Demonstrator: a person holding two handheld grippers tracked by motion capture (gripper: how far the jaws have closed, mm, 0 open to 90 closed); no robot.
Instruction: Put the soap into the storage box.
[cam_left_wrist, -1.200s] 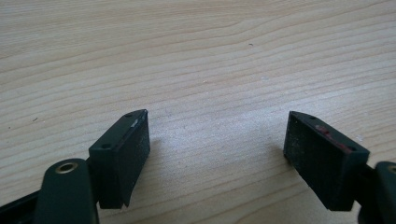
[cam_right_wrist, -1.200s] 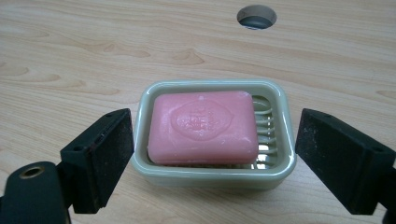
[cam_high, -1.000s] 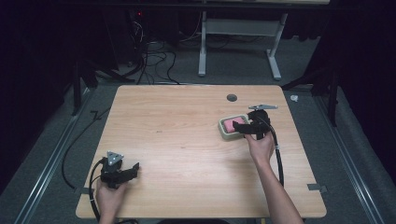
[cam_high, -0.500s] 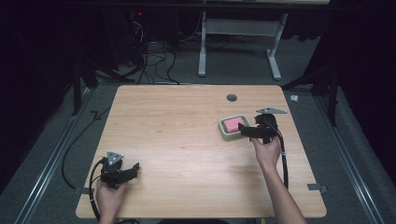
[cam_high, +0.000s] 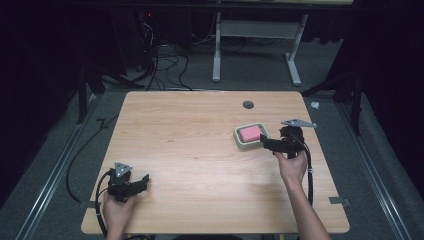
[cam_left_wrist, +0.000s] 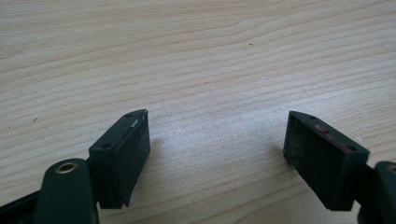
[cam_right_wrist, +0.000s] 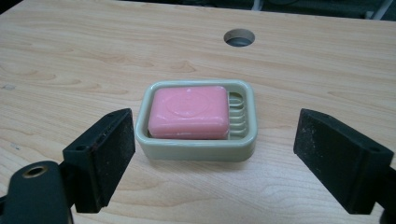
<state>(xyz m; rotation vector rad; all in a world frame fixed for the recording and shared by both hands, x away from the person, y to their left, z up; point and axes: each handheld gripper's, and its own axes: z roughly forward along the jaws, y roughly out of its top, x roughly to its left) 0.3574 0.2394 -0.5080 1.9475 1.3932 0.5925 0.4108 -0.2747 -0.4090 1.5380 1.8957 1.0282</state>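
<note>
Right gripper view: right gripper (cam_right_wrist: 212, 158) jaws wide apart, empty, before soap dish (cam_right_wrist: 196, 151); left gripper (cam_left_wrist: 217, 158) likewise.

Ahead of my right claw (cam_right_wrist: 212, 158) a pink soap bar (cam_right_wrist: 189, 112) lies flat in a pale green soap dish (cam_right_wrist: 196, 149), pushed to one end so the ribbed floor shows at the other. The dish sits upright on the table (cam_high: 200, 150), toward its right edge, near the far right corner.

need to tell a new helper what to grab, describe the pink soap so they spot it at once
On the wooden table, look toward the right side near the round hole. A pale green soap dish sits there, ahead of the open right gripper. The pink soap bar lies inside.
</note>
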